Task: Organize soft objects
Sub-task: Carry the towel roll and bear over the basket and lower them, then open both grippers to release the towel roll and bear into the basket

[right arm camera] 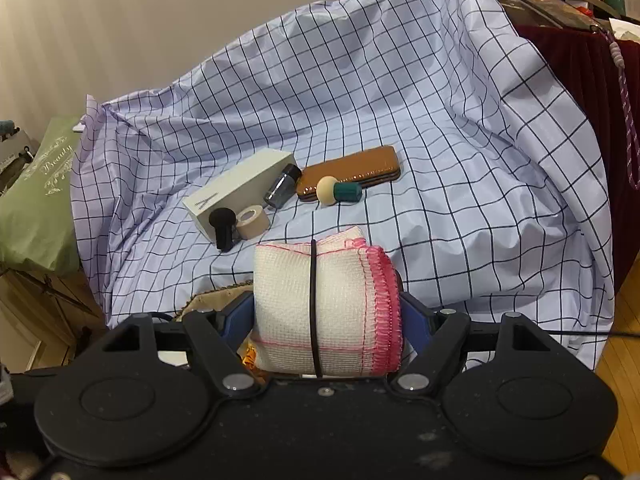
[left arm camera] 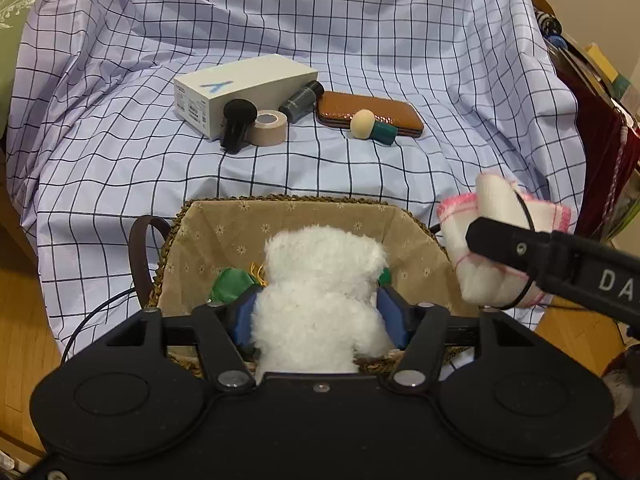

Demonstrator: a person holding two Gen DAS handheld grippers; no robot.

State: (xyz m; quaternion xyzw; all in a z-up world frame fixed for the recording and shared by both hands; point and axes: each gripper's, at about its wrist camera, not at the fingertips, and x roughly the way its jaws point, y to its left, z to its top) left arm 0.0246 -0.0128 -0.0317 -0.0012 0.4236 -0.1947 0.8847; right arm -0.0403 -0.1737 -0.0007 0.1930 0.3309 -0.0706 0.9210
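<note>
My left gripper is shut on a white fluffy plush toy and holds it over a woven basket with a beige flowered lining. A green soft item lies inside the basket. My right gripper is shut on a rolled white cloth with pink edging, bound by a black band. In the left wrist view that cloth hangs just right of the basket's right rim. The basket's edge peeks out left of the cloth in the right wrist view.
On the checked sheet behind the basket lie a white box, a tape roll, a black-capped item, a dark bottle, a brown case and a sponge applicator. A dark red cloth-covered stand is at right.
</note>
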